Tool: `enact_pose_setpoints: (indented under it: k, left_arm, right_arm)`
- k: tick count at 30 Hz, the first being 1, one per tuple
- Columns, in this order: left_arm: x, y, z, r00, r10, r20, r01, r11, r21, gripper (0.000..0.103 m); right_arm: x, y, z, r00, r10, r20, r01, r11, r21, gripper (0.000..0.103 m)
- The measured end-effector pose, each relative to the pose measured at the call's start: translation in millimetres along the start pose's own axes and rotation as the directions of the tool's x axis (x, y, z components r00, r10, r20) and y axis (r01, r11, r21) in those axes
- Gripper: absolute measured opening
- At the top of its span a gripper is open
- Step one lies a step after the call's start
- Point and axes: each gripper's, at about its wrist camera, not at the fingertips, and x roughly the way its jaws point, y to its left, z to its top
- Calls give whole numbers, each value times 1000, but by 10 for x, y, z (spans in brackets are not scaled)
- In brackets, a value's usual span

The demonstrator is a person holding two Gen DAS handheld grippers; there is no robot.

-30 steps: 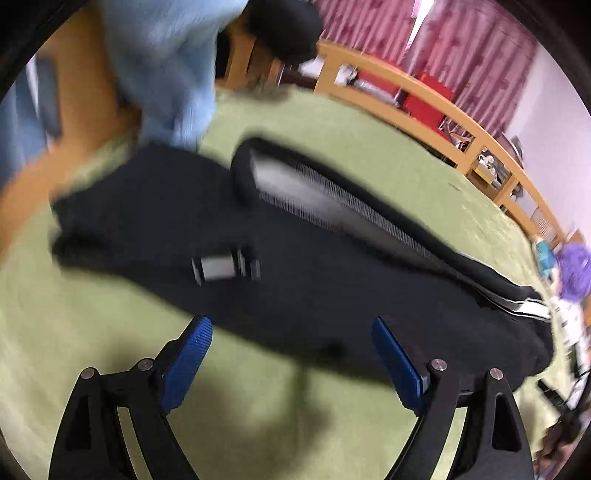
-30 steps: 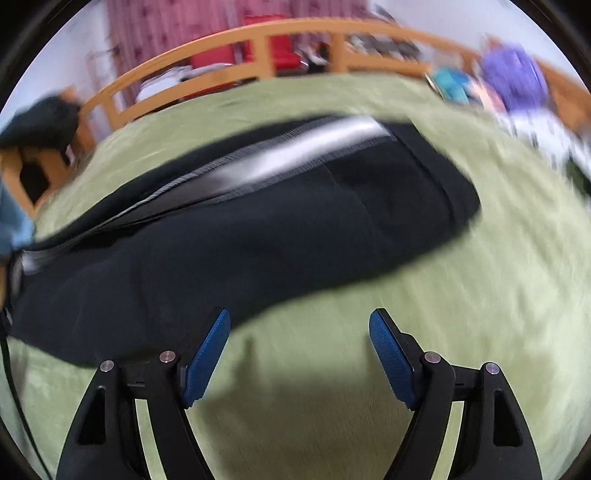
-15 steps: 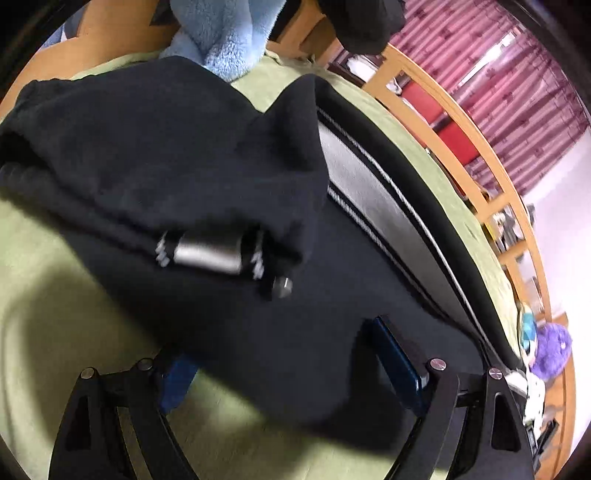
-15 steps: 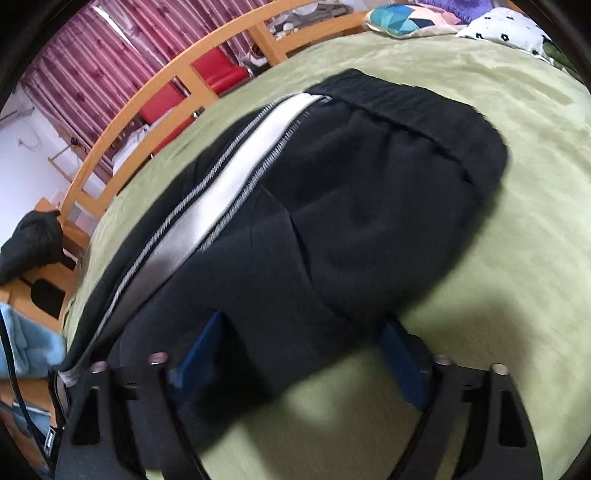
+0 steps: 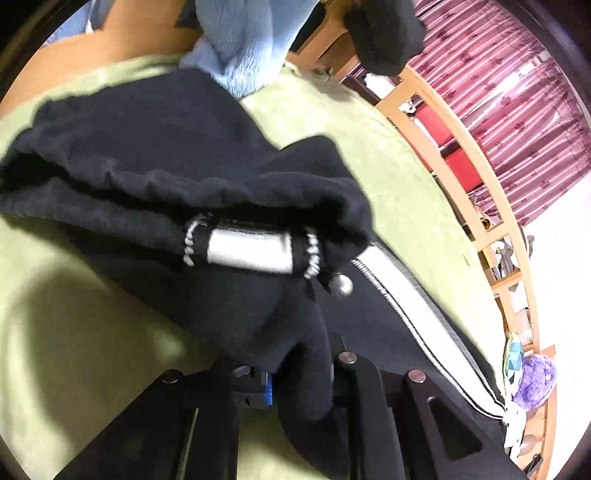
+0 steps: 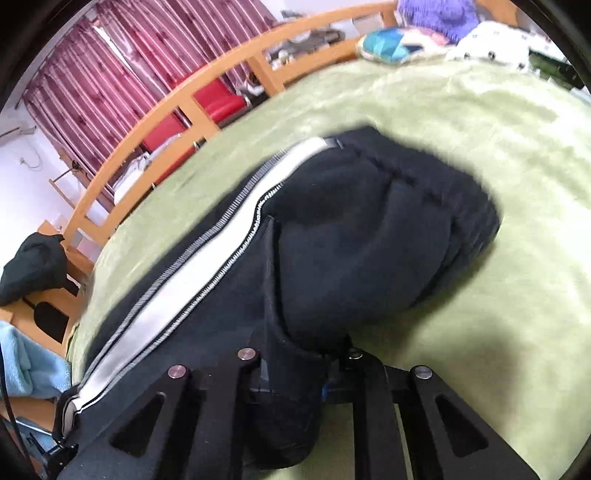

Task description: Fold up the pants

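Note:
Black track pants [image 5: 155, 177] with a white side stripe [image 5: 417, 317] lie on a green blanket [image 5: 59, 332]. In the left wrist view the cuff end with a white band [image 5: 247, 251] and a metal toggle [image 5: 343, 285] is bunched in front of my left gripper [image 5: 299, 380], which is shut on the black fabric. In the right wrist view the pants [image 6: 369, 236] show their waistband end and stripe [image 6: 207, 258]. My right gripper [image 6: 295, 373] is shut on the near edge of the fabric.
A wooden bed rail [image 6: 207, 110] runs behind the blanket [image 6: 517, 258], with pink curtains [image 5: 517, 92] beyond. A light blue towel [image 5: 251, 40] hangs at the far end. Cushions and a purple plush [image 6: 432, 18] lie at the other end.
Both grippers have moved down onto the pants and closed on the near edge of the fabric. The cloth is now bunched and lifted at both ends.

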Motion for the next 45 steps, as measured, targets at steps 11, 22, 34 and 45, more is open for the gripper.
enact_pose_setpoints:
  k: [11,22,34,45]
  left_arm:
    - [-1197,81,-1272,991,-42,-125,59,989,134,14]
    - [-1588,257,-2043,953,30,-300,47,968,246,44]
    - [-2507,1068,-1395,988,-69,-139,109,947,303,57]
    - [-1962,1792,-868,996,-38,-79,45,996,83,51]
  right_arm:
    - [-1759,-993,-471,995,-103,4,103,992,-79,13]
    - [-2554,-2192,-1031,961,-258,-98,254,966,-49,54]
    - [-3138,-1722,-1535,945,-326,5,325,939,-110,57]
    - [-2999,-1146,-1657,950,-312,6,312,946,-88,57]
